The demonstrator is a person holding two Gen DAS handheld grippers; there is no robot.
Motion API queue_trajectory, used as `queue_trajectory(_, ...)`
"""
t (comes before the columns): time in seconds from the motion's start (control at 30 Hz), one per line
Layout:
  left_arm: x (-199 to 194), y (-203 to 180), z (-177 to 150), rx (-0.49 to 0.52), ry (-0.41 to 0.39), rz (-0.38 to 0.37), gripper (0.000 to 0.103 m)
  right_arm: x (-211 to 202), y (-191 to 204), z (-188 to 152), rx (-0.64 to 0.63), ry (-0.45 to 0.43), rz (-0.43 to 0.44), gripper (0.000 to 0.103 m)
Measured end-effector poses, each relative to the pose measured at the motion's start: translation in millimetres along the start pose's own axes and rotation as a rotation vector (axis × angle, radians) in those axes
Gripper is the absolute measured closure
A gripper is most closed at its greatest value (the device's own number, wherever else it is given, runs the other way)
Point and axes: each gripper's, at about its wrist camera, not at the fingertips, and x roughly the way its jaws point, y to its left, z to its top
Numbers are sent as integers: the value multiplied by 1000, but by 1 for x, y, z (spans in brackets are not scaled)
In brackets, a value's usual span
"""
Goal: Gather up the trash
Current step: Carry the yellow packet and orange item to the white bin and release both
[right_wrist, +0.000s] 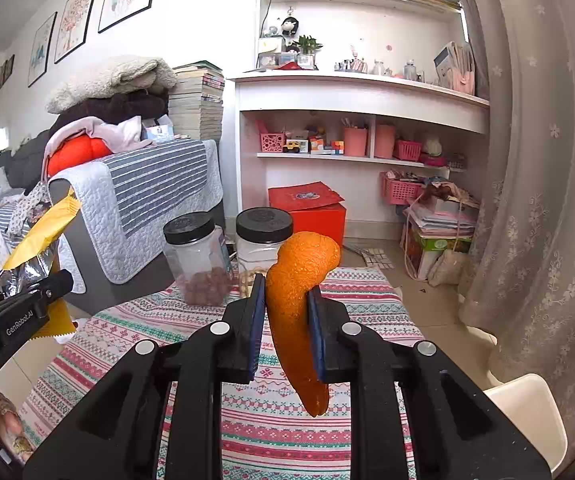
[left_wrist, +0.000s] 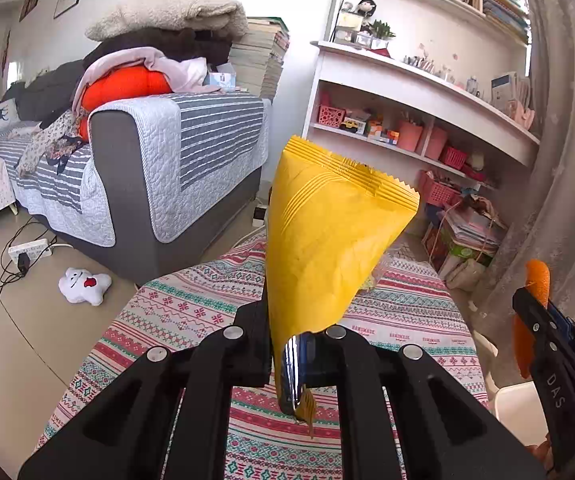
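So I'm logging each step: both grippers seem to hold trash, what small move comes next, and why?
Probably carry both pieces off the patterned tablecloth toward a bin; none is clearly in view. The left gripper is shut on the yellow wrapper, the right gripper on the orange peel, both lifted clear.

Yellow snack wrapper (left_wrist: 327, 232), empty, with a silver foil lining and serrated end seals, stood nearly upright above the patterned tablecloth (left_wrist: 191, 312), fanned wide toward 12 o'clock and pinched narrow at its 6 o'clock end. Orange peel (right_wrist: 295, 304), a long curved strip with pebbled rind, stood upright, its broad end curling toward 1 o'clock and its tip pointing to 6 o'clock.
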Motion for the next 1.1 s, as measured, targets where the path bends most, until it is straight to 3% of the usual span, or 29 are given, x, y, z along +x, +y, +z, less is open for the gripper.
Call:
queue_trajectory(0.47,-18,-77,-5,97,-39,-109,92,-30,-72,7,50,-31,-165,84)
queue_trajectory(0.77,-23,-139,-23,167,-11,-200,92,-52,-148,-2,109,-9,-314,84)
queue_trajectory(0.93,-23,-172,-36,204,11,-244,92,-55,-201,-14,178,59,-377,83)
queue_trajectory(1.0,-22,-186,-41,218,21,-262,92,-49,-222,-20,219,131,-375,66)
queue_trajectory(1.03,-22,-193,-44,227,26,-271,92,-50,-232,-24,249,144,-382,43)
queue_trajectory(1.07,-22,-201,-47,237,31,-279,92,-53,-241,-27,277,139,-399,32)
queue_trajectory(1.1,-22,-209,-50,249,36,-289,92,-57,-246,-29,289,136,-414,32)
